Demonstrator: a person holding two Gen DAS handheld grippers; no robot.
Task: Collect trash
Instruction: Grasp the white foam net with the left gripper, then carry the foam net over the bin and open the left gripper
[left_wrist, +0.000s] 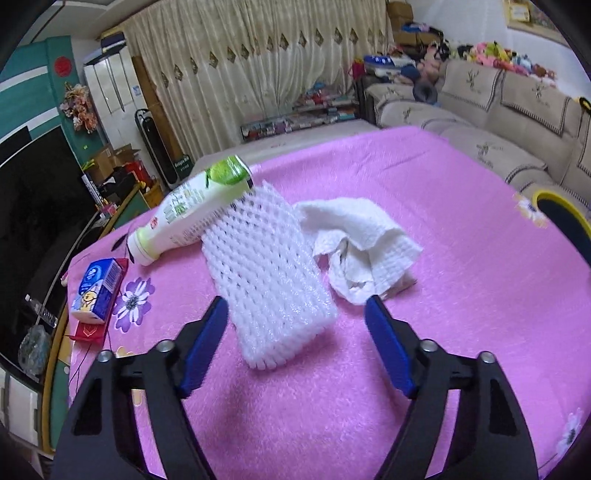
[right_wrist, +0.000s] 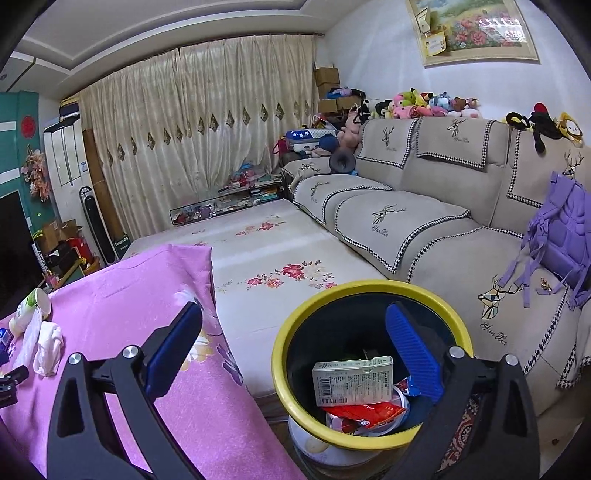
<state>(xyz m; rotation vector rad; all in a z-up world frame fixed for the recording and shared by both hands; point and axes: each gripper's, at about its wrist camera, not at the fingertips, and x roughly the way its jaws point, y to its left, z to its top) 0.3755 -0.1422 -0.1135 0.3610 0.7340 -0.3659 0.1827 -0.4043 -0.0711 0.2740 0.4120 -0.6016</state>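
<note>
Jaws apart on both sides: the left gripper (left_wrist: 297, 306) straddles the near end of the white foam mesh fruit sleeve (left_wrist: 264, 280) on the pink flowered cloth (left_wrist: 443, 258) without pinching it, and the right gripper (right_wrist: 295, 317) hangs empty and wide over the yellow-rimmed black trash bin (right_wrist: 295, 325). That springy sleeve could squash and slip out, or drag the crumpled white paper towel (left_wrist: 364, 243) touching it and roll the green-and-white plastic bottle (left_wrist: 192, 210) leaning on its far end. Whether the blue pads touch the cloth is unclear, and the bin's lower contents stay buried under a grey carton (right_wrist: 352, 380).
</note>
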